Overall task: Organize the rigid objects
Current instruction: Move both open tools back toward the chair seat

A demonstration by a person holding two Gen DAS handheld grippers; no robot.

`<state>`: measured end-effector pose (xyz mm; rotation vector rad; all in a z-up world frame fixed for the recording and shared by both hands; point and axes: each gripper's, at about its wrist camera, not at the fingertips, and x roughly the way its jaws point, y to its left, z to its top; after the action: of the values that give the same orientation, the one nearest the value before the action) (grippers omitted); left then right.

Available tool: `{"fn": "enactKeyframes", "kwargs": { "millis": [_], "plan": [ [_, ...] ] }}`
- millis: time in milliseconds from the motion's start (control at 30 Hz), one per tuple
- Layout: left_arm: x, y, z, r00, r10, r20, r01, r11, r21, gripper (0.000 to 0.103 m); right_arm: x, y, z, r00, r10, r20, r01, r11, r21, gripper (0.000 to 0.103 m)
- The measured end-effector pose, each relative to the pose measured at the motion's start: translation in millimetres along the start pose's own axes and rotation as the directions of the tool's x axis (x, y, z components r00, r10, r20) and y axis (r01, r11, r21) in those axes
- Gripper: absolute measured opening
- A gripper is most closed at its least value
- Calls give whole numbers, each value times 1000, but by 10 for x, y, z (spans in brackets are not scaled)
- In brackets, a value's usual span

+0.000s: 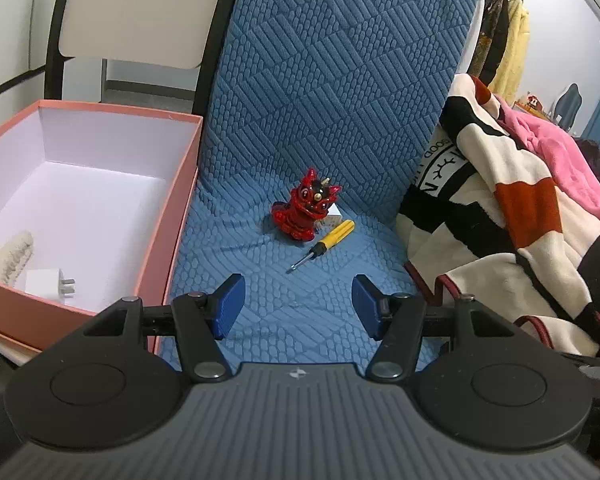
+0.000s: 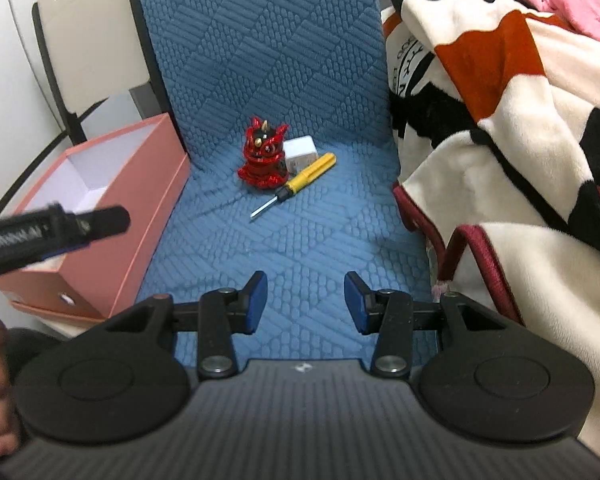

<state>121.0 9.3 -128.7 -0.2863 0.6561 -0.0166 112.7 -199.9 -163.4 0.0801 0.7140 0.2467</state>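
On the left sits a pink box [image 1: 100, 216] with no lid. Inside it, near the front corner, lie a fuzzy cream thing [image 1: 6, 256] and a small white plug [image 1: 48, 284]. The box stands right beside a blue seat cushion [image 1: 308, 120].

In the middle of the cushion stands a shiny red lion toy [image 1: 304, 210]. A white block [image 2: 299, 151] peeks out just behind it. A yellow screwdriver [image 1: 326, 242] lies flat just to the right of the toy, with its metal tip pointing to the front.

The left gripper [image 1: 298, 306] is low over the front of the cushion, its blue fingers [image 1: 230, 304] spread wide, with nothing between them. The right gripper [image 2: 306, 302] is spread wide and holds nothing too.

On the right, a striped blanket [image 1: 500, 216] is piled up beside the cushion.
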Motion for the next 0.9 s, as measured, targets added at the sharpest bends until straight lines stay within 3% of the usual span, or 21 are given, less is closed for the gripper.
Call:
{"fn": "enactKeyframes", "kwargs": {
  "millis": [367, 900],
  "plan": [
    [382, 140, -65, 1000, -13, -29, 12, 1000, -9, 65, 198, 9, 41, 1000, -9, -4, 10, 1000, 25, 46],
    [1031, 54, 329, 998, -57, -26, 59, 997, 52, 65, 711, 190, 233, 1000, 12, -22, -12, 1000, 13, 46]
  ]
}}
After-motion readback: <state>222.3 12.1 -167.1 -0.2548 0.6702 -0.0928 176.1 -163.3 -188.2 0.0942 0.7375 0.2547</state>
